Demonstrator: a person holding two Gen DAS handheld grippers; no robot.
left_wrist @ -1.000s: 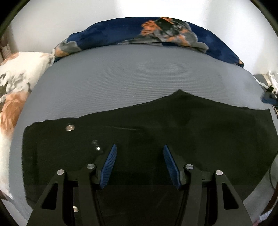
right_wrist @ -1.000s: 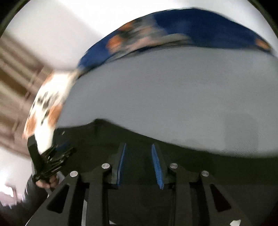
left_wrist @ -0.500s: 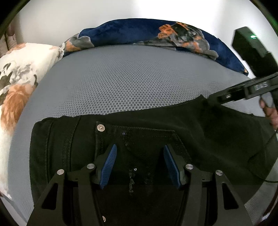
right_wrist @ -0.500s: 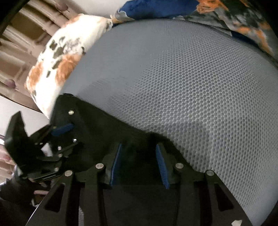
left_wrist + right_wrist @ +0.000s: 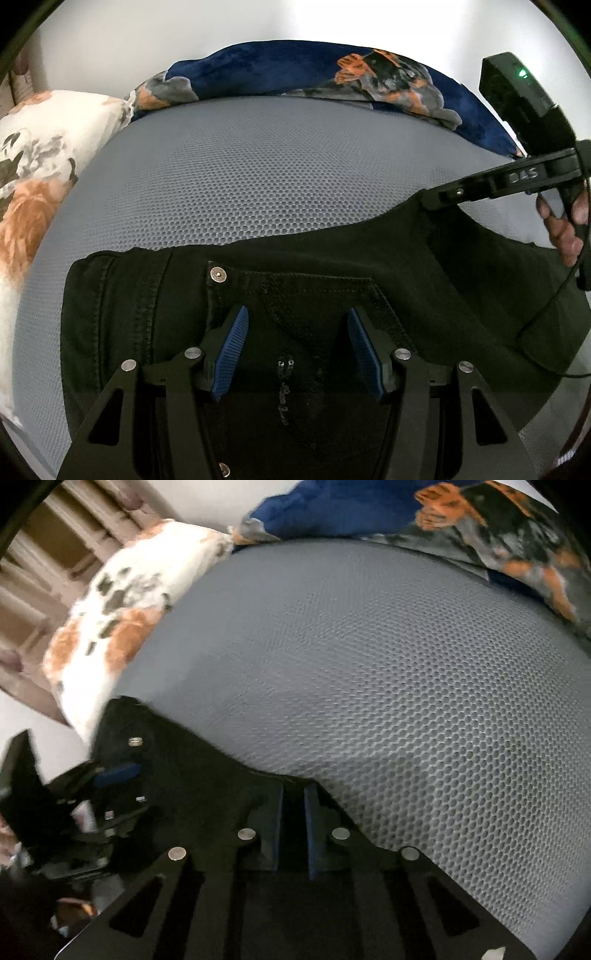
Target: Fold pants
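Black pants (image 5: 332,266) lie flat on a grey mesh mattress (image 5: 258,177), waistband to the left, a silver rivet (image 5: 218,274) and back pocket showing. My left gripper (image 5: 295,347) is open, low over the pocket. My right gripper (image 5: 293,805) is shut on the pants' far edge (image 5: 207,768); in the left wrist view it (image 5: 443,195) pinches that edge at the right. The left gripper shows at the right wrist view's lower left (image 5: 92,786).
A navy floral blanket (image 5: 332,81) is bunched along the far side of the mattress. A white floral pillow (image 5: 33,166) lies at the left. A white wall is behind. A wooden headboard (image 5: 48,554) shows at the right wrist view's upper left.
The right gripper's jaws have closed onto the pants' far edge. The left gripper stayed open over the pocket, a little closer to the fabric.
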